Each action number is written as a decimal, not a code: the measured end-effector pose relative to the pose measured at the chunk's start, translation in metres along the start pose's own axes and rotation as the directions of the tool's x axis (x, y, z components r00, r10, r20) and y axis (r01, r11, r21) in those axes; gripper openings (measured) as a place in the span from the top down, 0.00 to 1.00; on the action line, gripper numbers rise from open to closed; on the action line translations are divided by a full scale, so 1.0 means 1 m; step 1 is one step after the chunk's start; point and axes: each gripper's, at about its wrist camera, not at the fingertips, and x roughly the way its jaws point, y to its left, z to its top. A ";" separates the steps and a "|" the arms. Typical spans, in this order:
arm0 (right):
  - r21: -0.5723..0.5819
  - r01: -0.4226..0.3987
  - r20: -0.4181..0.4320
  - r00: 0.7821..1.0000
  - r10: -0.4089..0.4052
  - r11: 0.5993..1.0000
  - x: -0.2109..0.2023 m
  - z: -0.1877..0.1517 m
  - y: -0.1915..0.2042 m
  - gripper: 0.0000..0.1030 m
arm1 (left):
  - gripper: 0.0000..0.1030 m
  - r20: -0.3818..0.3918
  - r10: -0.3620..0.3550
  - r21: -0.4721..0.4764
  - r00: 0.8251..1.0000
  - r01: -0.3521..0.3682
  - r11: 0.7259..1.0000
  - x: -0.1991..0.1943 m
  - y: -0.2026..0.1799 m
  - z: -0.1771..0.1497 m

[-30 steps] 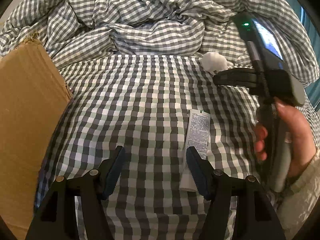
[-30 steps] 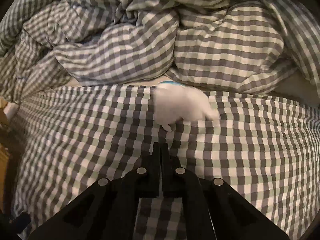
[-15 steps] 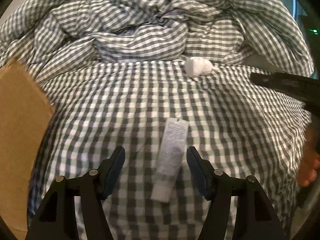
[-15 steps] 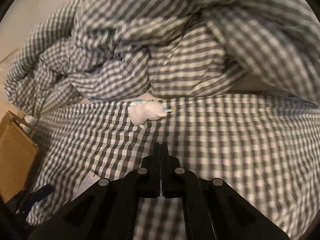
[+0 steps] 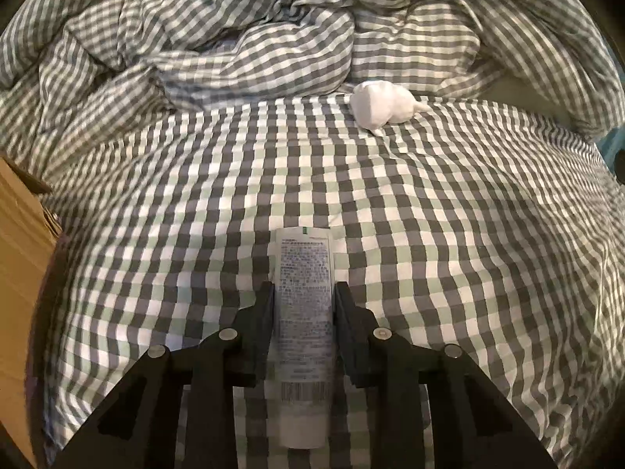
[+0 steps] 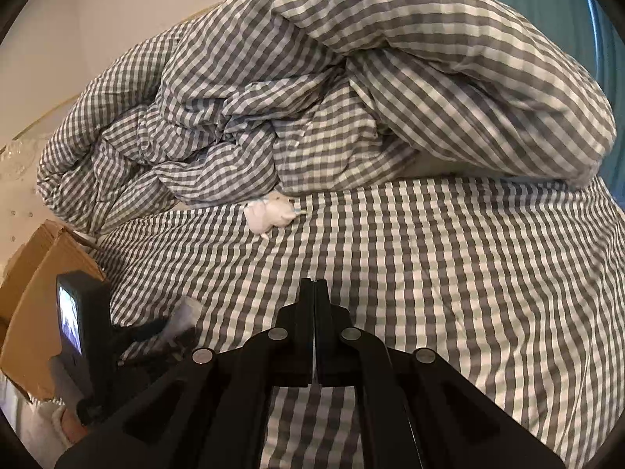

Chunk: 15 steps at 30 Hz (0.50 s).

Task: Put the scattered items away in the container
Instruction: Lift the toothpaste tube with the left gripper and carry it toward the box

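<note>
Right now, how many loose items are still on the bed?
2. A white tube lies between the closing jaws of the left hand-held gripper; a white wad sits by the bunched duvet. Folds may hide more.

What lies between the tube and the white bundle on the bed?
Only bare checked sheet separates the tube from the white bundle, seen from the left wrist.

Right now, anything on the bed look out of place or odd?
Two strays on the checked bedsheet: a white printed tube between the closing jaws of the left hand-held gripper, and a crumpled white wad by the bunched checked duvet. Nothing looks spilled or damaged.
</note>
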 end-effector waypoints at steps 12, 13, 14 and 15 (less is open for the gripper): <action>-0.016 0.024 -0.033 0.999 -0.024 1.000 -0.044 -0.028 0.017 1.00 | 0.71 0.126 -0.007 -0.037 0.992 0.012 0.999 -0.118 0.012 0.004; -0.018 0.023 -0.034 0.999 -0.023 1.000 -0.048 -0.029 0.021 1.00 | 0.71 0.130 -0.005 -0.043 0.991 0.011 0.999 -0.129 0.016 0.002; -0.022 0.023 -0.032 0.999 -0.024 0.999 -0.053 -0.030 0.025 1.00 | 0.71 0.138 -0.001 -0.052 0.990 0.008 0.999 -0.140 0.022 0.000; -0.031 0.028 -0.026 0.999 -0.029 0.999 -0.059 -0.030 0.031 1.00 | 0.70 0.145 0.006 -0.063 0.989 0.003 0.998 -0.154 0.030 -0.003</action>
